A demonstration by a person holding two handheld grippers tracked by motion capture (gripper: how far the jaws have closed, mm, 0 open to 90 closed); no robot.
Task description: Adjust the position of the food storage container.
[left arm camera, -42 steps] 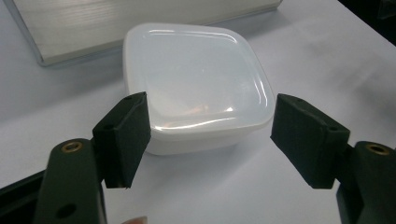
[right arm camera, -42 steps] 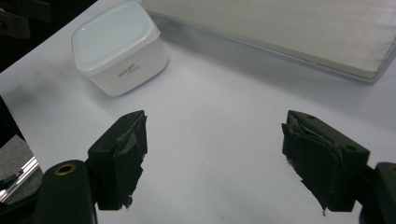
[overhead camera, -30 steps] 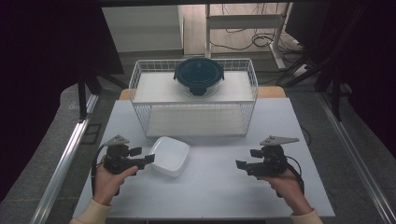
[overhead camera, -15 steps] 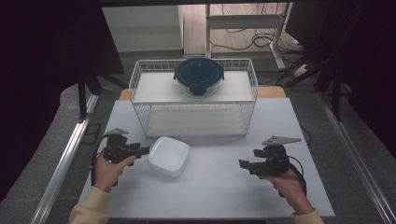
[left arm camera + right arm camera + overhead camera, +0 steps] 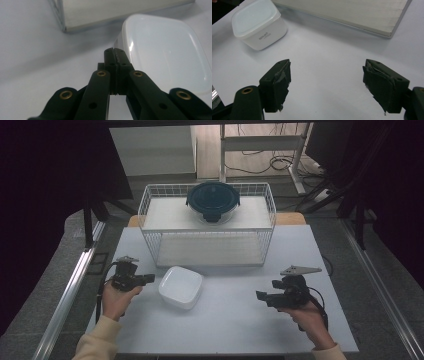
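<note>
A white square lidded container [image 5: 181, 286] sits on the white table just in front of the wire basket. My left gripper [image 5: 151, 279] lies level to its left, pointing at it. In the left gripper view its jaws [image 5: 115, 53] have just been closing and now meet, with nothing between them, their tip right beside the container's [image 5: 165, 50] near corner. My right gripper [image 5: 260, 296] rests at the right of the table, also pointing toward the container. Its jaws [image 5: 327, 82] stand wide open over bare table, well short of the container [image 5: 258, 23].
A white wire basket [image 5: 150, 227] stands at the back of the table [image 5: 225, 325], with a dark round lidded bowl [image 5: 213, 200] on top. A pale board [image 5: 352, 12] lies under the basket. Dark curtains and a metal rail flank the table.
My left gripper has slid a little away from the person, toward the basket, and its jaws have gone from open to closed. The container and the right gripper have stayed put.
</note>
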